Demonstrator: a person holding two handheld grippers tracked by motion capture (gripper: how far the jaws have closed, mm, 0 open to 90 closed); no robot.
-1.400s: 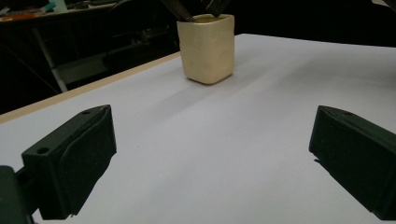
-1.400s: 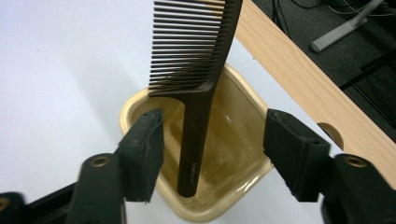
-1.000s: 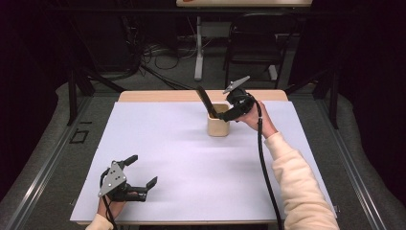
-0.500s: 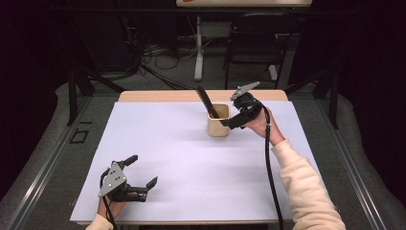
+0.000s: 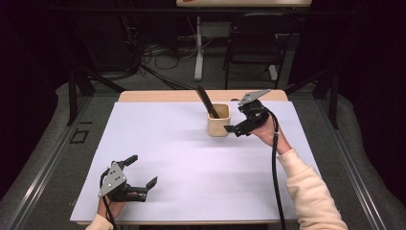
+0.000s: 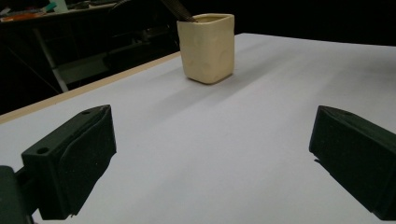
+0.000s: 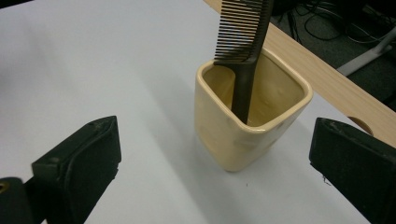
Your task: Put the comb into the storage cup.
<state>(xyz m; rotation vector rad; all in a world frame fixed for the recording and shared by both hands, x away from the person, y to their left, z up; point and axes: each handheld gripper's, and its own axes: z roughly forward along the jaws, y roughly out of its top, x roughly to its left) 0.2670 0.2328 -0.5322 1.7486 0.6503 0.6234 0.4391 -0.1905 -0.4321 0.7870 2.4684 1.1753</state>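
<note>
A wide white sheet (image 5: 191,158) covers a table whose pale wooden edge (image 5: 158,96) shows along the far side. Around it the room is dark: grey floor, a black chair (image 5: 249,48) at about one o'clock beyond the table, a white table leg (image 5: 198,52) at twelve o'clock, and loose cables (image 5: 158,52) on the floor behind.

Toward the far side of the sheet, at about one o'clock from its middle, stands a cream square cup (image 5: 219,124). A dark comb (image 5: 208,101) stands in it, handle down, teeth up, leaning toward eleven o'clock.

The right gripper (image 5: 233,125) is held just beside the cup, at its three o'clock, not touching it. Its jaws have just been opening and now stand wide apart with nothing between them; in the right gripper view the cup (image 7: 250,121) and comb (image 7: 243,51) sit ahead of the jaws.

The left gripper (image 5: 141,172) rests near the sheet's near edge at seven o'clock, well apart from the cup, jaws wide apart and empty.
</note>
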